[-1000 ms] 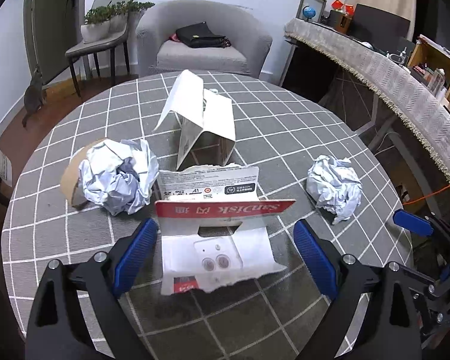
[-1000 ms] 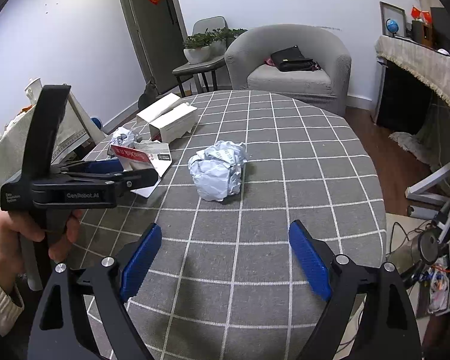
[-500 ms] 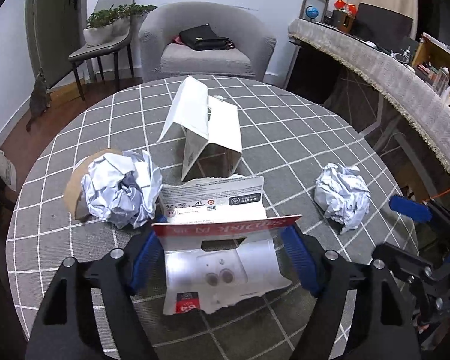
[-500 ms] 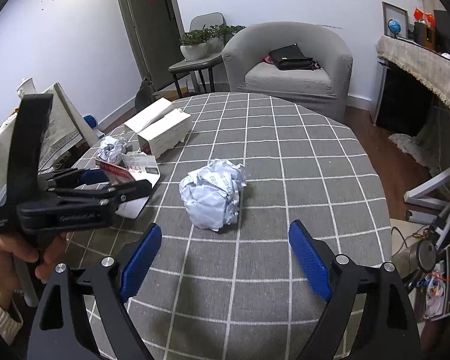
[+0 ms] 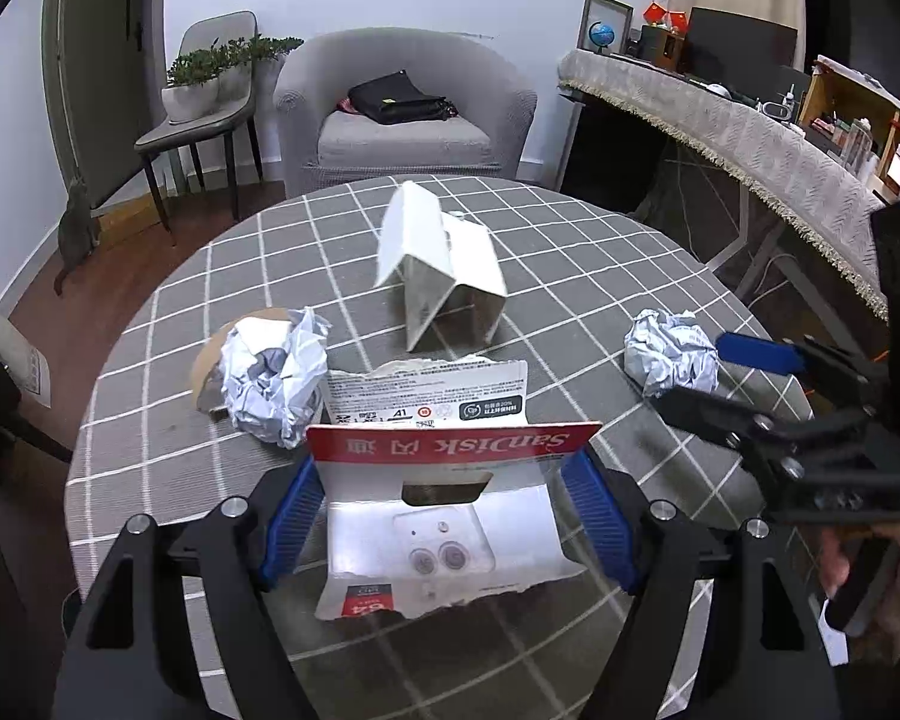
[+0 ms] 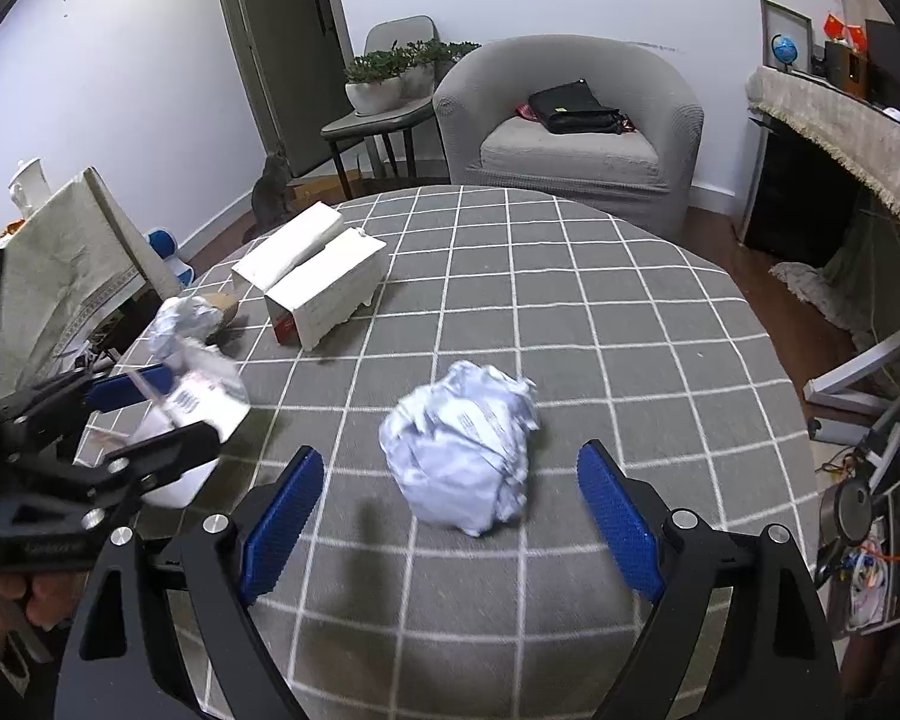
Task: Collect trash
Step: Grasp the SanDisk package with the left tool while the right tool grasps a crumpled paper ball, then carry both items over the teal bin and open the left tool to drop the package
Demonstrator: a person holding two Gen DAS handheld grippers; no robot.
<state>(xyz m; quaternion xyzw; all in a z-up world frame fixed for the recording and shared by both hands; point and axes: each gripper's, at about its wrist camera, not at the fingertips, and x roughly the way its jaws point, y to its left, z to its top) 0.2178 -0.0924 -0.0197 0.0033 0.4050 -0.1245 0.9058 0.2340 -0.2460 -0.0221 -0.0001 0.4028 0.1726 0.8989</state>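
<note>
Trash on table (image 5: 570, 252): two paper balls, one torn card, one white box (image 5: 450, 276). Left gripper (image 5: 444, 516) clamps card (image 5: 444, 480) (blue pads at both edges). Right gripper (image 6: 447, 504), jaws apart, flanks ball (image 6: 462, 456); other ball (image 5: 270, 378) beside card.
</note>
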